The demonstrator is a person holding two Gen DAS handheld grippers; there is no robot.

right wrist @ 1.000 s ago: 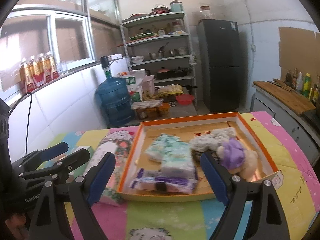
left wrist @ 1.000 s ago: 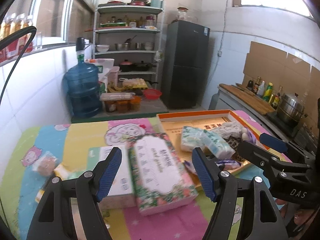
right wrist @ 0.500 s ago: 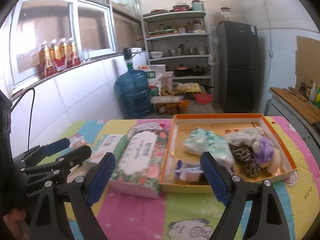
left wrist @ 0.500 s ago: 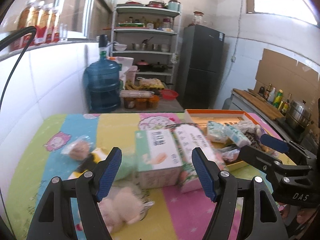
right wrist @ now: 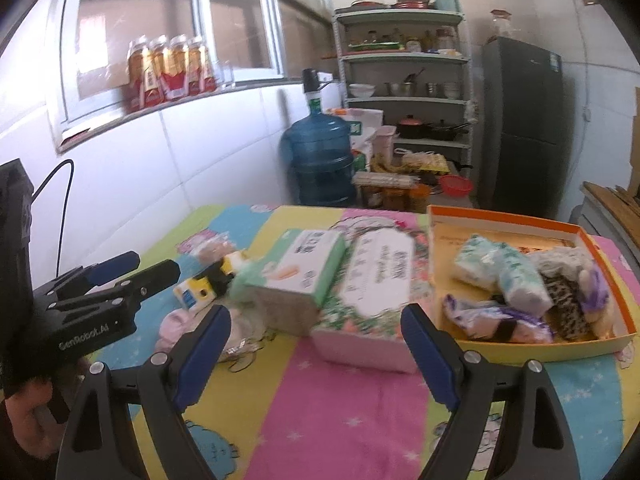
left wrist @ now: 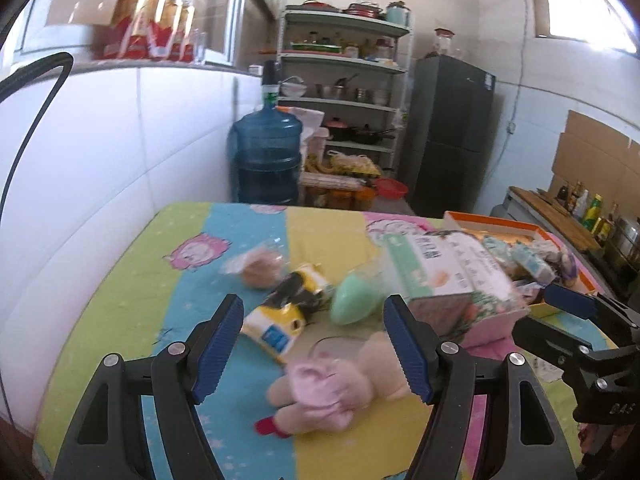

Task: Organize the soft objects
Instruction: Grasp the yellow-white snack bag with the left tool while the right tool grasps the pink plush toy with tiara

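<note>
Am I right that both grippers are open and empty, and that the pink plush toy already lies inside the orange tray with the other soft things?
Not quite. The pink plush toy lies on the tablecloth, not in the orange tray, as the left wrist view shows. The left gripper and right gripper are indeed open and empty.

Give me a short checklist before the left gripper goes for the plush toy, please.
1. Left gripper open and empty: ok.
2. Right gripper open and empty: ok.
3. Plush toy lies free on the cloth, nothing on top: ok.
4. Toy lined up between the left fingers: ok, roughly.
5. Orange tray has free space: cannot tell, already crowded.
6. Right gripper clear of the left one's path: ok.
</note>
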